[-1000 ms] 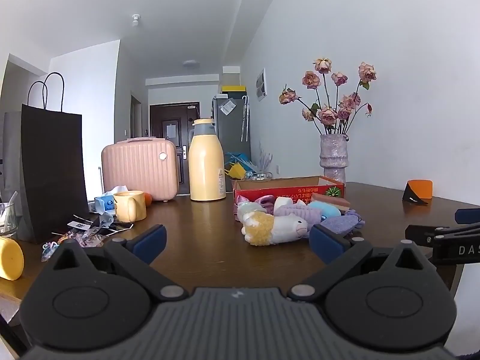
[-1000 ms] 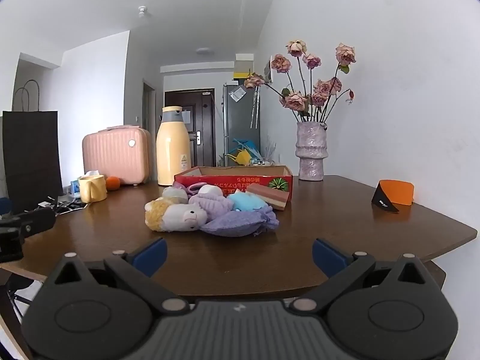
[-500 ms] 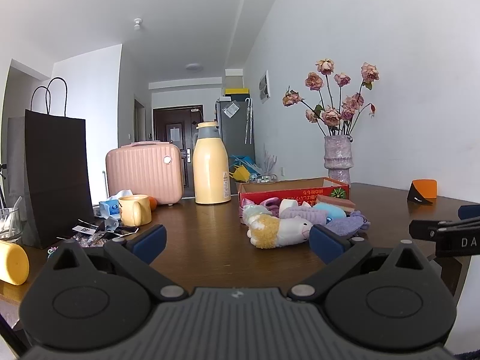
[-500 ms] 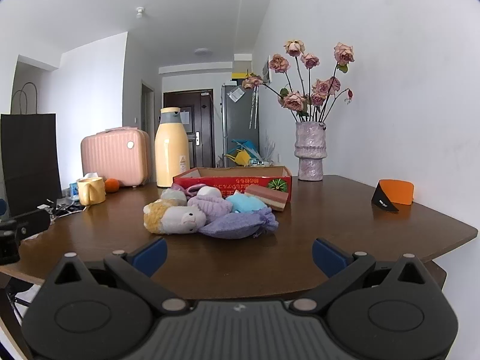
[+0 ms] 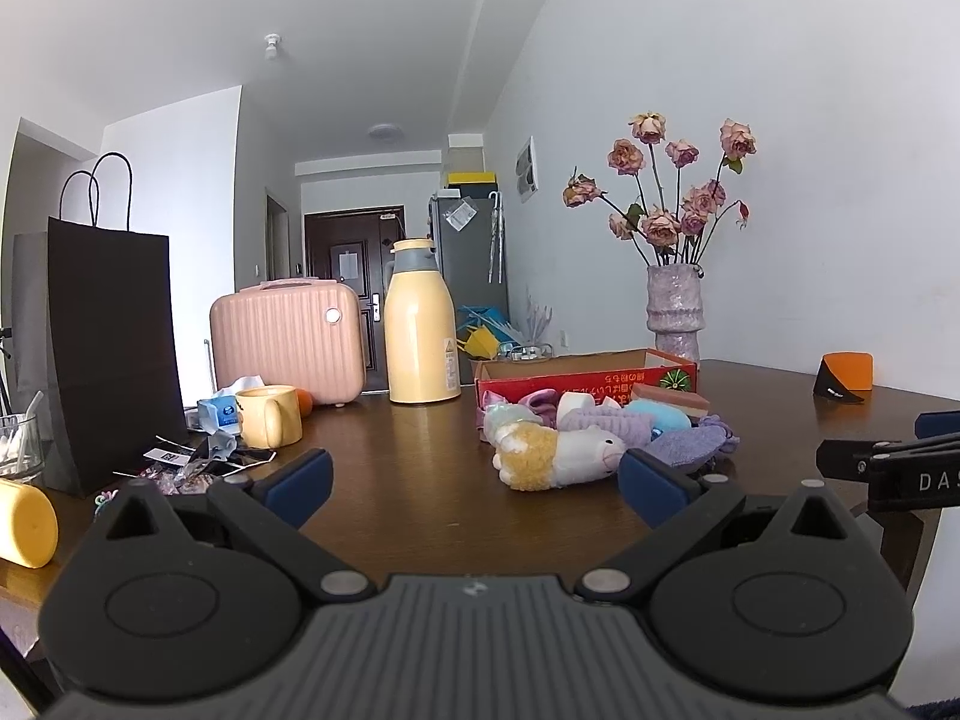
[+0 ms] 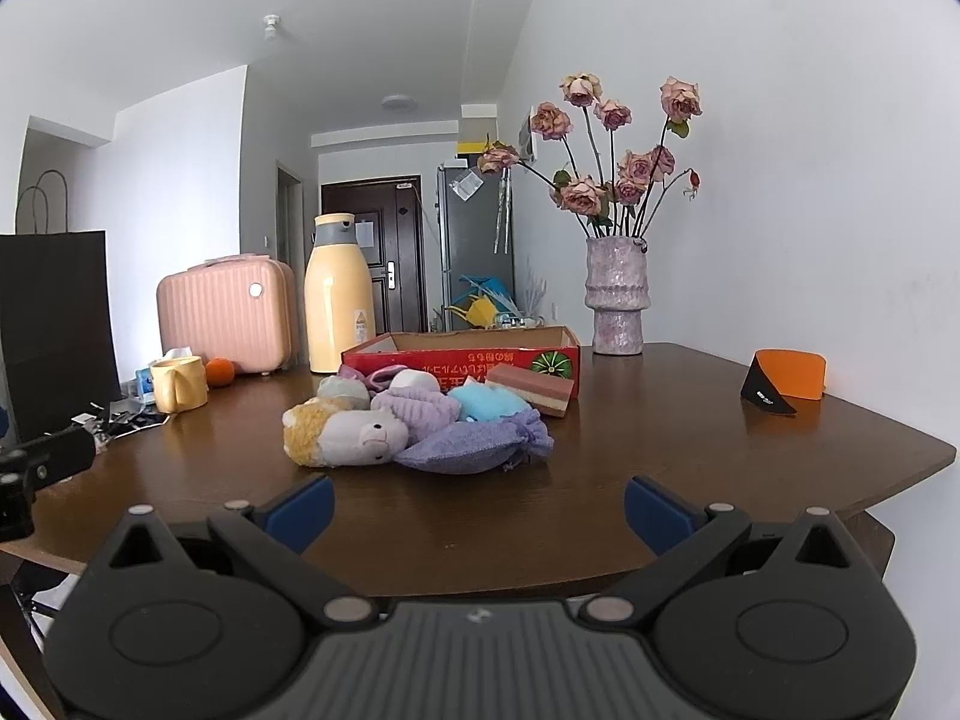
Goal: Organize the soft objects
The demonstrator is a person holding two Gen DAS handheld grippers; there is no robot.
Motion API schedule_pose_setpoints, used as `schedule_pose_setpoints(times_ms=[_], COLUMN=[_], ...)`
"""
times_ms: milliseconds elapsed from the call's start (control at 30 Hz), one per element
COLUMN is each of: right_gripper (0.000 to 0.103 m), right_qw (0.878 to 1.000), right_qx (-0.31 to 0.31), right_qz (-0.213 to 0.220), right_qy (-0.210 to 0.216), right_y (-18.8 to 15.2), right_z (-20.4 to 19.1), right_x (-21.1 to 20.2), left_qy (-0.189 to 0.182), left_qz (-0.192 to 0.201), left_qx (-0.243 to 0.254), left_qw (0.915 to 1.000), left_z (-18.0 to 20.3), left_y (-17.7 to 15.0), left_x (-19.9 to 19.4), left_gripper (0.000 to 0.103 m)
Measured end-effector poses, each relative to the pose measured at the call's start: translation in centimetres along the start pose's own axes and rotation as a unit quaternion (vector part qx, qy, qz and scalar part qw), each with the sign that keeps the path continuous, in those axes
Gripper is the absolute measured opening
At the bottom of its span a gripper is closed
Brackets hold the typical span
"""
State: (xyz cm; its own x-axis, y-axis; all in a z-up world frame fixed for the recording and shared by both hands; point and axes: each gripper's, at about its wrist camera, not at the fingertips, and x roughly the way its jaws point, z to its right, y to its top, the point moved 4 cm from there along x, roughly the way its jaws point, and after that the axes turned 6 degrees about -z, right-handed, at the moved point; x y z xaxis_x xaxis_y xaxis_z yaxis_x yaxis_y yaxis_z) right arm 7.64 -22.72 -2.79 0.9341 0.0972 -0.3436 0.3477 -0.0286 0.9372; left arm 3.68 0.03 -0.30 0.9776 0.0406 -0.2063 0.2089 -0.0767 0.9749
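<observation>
Both grippers, left gripper [image 5: 474,483] and right gripper [image 6: 478,510], jaws spread wide, empty, short of toy pile [image 6: 420,426] before red box [image 6: 462,357] on table [image 6: 690,450].

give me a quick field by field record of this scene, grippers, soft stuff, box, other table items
left gripper: open, empty, short of the pile
right gripper: open, empty, short of the pile
soft pile: sheep plush, purple pouch, blue plush and others heaped on the table
red box: directly behind the pile, open top, contents not visible
layered block: leaning against the box front
other items: yellow flask, pink case, yellow mug, vase of roses, orange card
task state: nothing grasped yet
</observation>
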Motion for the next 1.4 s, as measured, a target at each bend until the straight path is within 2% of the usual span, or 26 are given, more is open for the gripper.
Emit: schedule_pose_setpoints(times_ms=[1400], right_gripper=[0.103], right_qw=[1.0], right_qx=[-0.006], right_qz=[-0.012], right_qy=[0.002], right_y=[-0.18], right_z=[-0.58], right_x=[0.44], left_qy=[-0.001], left_qz=[-0.008], left_qx=[0.003], left_qw=[1.0], left_z=[0.22], left_y=[-0.3], left_x=[0.3], left_gripper=[0.103])
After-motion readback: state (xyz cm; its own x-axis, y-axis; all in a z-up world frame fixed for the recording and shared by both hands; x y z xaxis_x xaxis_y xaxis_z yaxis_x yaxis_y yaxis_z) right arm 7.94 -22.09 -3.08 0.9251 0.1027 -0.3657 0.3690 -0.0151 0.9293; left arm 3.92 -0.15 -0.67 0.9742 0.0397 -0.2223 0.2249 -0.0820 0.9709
